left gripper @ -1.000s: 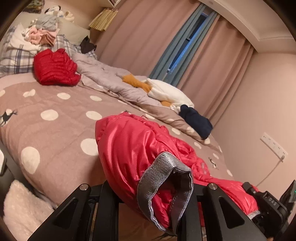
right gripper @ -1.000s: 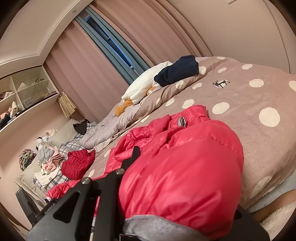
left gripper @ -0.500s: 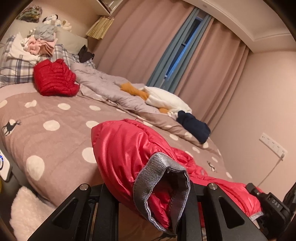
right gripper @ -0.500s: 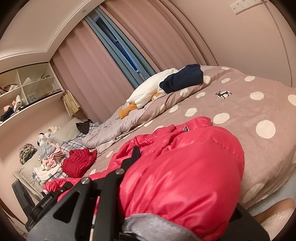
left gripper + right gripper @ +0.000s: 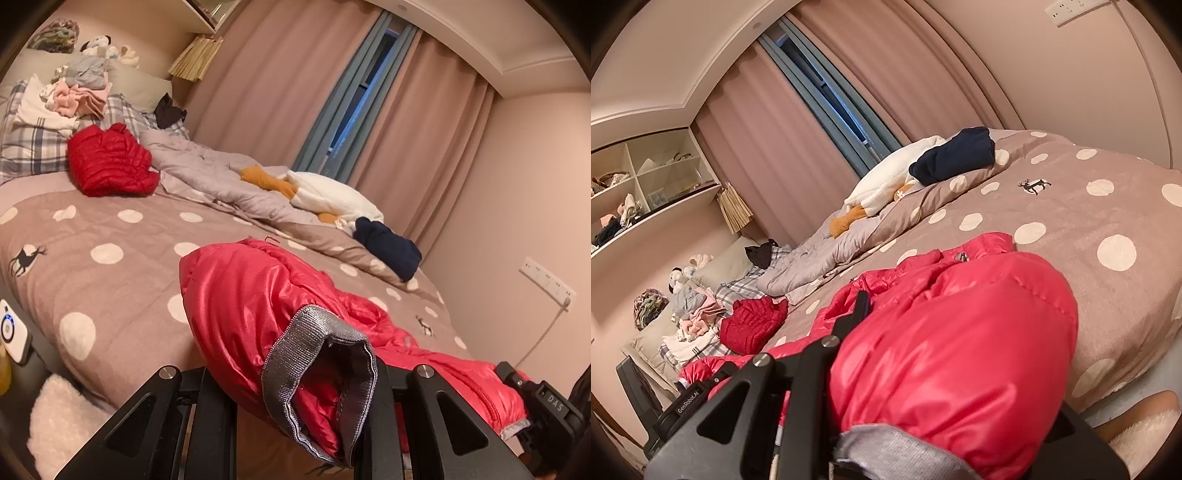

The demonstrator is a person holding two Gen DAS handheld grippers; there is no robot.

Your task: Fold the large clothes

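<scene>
We counted two claws, each with one sleeve of a single shiny red puffer jacket (image 5: 258, 295) in it: the left claw (image 5: 295, 417) had its two black fingers closed against the sleeve with the grey knit cuff (image 5: 317, 369), and the right claw (image 5: 923, 424) gripped the other sleeve, whose bulk hid its far finger. The jacket's body trailed ahead of and between both claws across the taupe bedspread with white polka dots (image 5: 110, 229). Farther ahead of the left claw lay one folded dark-red quilted jacket (image 5: 110, 166), one navy folded garment (image 5: 388, 247), one white plush cushion (image 5: 332, 192) and one rumpled grey duvet (image 5: 207, 173). Beyond those hung pink curtains (image 5: 280, 85) around a blue-framed window, and ahead-left of the right claw stood white wall shelves (image 5: 646, 177).
</scene>
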